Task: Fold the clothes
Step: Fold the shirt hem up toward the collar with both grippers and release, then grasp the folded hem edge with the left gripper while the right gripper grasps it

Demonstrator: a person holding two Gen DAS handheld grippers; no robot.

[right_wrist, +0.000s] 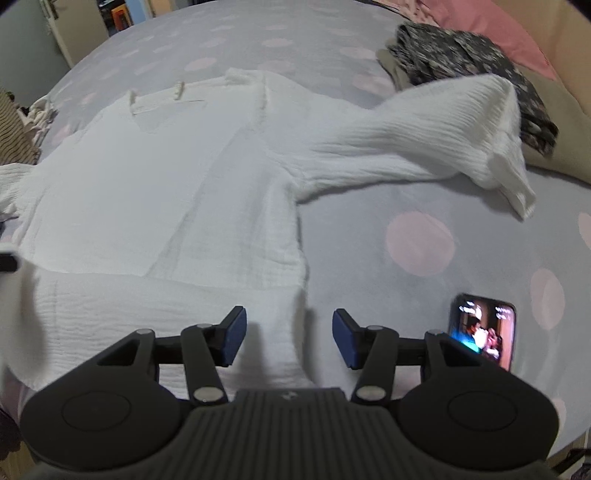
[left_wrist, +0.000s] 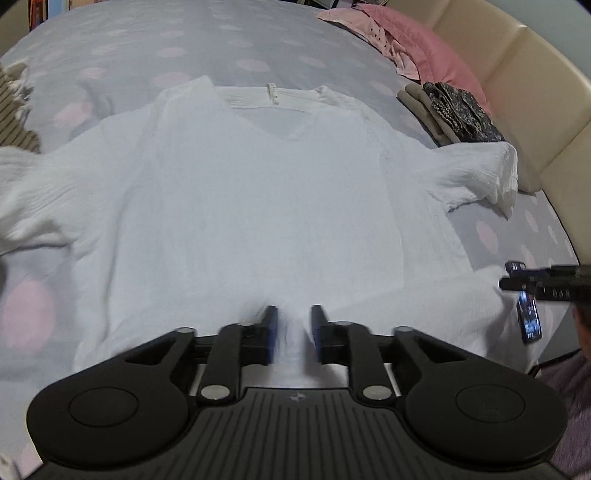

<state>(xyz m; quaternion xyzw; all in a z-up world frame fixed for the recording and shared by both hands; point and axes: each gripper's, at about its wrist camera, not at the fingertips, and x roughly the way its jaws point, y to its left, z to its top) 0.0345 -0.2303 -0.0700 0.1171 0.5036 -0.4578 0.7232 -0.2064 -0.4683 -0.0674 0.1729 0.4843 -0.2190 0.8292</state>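
While the white blouse [left_wrist: 258, 206] lies spread flat on the dotted bedspread [right_wrist: 369, 258] ahead of both claws, we see its hem bunched up between the blue pads of our left gripper [left_wrist: 294, 334], which stand slightly apart, motion blur hiding whether they touch it. Our right gripper [right_wrist: 289, 338] tilts steeply down over the hem's corner, jaws spread wide, a phone [right_wrist: 484, 330] just beside its right finger.

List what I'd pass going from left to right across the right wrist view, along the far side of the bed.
striped fabric → white top's neckline → white sleeve → dark patterned folded clothes → pink pillow
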